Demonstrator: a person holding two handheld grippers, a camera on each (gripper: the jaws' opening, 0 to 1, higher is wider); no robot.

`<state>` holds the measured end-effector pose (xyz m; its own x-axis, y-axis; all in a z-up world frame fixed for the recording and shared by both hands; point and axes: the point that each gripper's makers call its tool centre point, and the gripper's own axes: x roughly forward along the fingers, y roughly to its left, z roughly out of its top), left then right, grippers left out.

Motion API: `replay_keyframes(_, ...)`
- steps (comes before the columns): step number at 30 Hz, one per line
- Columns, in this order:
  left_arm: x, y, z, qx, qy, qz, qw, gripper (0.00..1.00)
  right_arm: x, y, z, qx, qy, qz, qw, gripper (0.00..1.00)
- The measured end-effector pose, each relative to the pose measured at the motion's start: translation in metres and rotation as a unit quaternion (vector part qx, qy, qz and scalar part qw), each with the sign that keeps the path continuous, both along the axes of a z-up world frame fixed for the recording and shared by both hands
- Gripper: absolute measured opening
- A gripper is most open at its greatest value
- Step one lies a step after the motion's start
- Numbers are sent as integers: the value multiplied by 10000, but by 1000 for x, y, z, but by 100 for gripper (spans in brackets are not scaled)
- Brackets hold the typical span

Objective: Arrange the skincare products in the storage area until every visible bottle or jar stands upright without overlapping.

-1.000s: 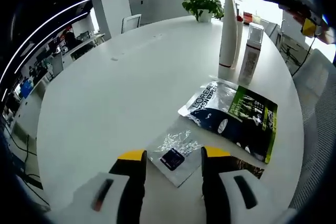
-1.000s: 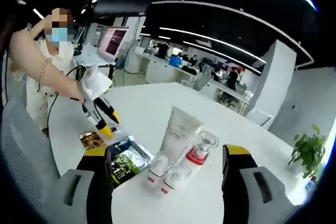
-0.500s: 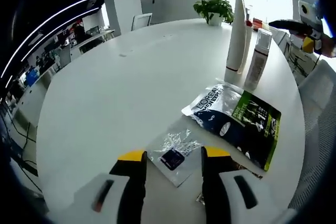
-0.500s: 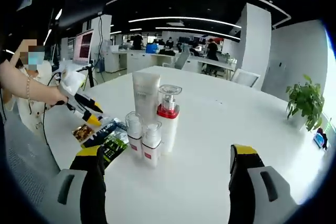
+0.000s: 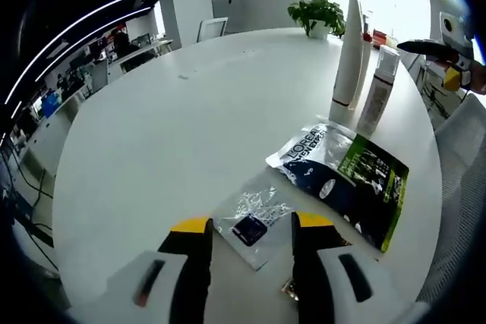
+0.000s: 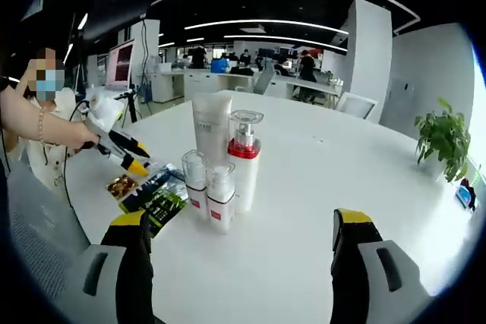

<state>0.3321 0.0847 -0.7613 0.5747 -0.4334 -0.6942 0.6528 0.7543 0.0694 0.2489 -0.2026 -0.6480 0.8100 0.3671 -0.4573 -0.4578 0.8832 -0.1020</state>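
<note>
White plastic bottles and a tall white tube (image 6: pixel 211 123) stand upright at your right gripper (image 6: pixel 239 225) view's centre on the surface (image 6: pixel 304 187); both grippers' jaws spread, empty. Light, slick, tippy: grip low. Left gripper (image 5: pixel 249 225) hovers over a foil sachet (image 5: pixel 250 221).

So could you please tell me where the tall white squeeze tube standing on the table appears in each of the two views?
Left gripper view: the tall white squeeze tube stands upper right, a narrow tapered shape seen edge-on.
Right gripper view: it stands left of centre, broad face showing, behind the two small clear-capped bottles.
Shared landmark: the dark and green foil sachet lying flat beside the group.
</note>
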Motion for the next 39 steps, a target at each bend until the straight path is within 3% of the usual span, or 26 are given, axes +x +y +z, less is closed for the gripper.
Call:
replay_keyframes(21,0,3,-2,33,40,12,10000,43,-5,-1,-1,21,-7,-46,10000,99)
replay_keyframes(39,-10,36,0,192,19,287,9994,40,-9,2,1,26,-47,-15,10000,99)
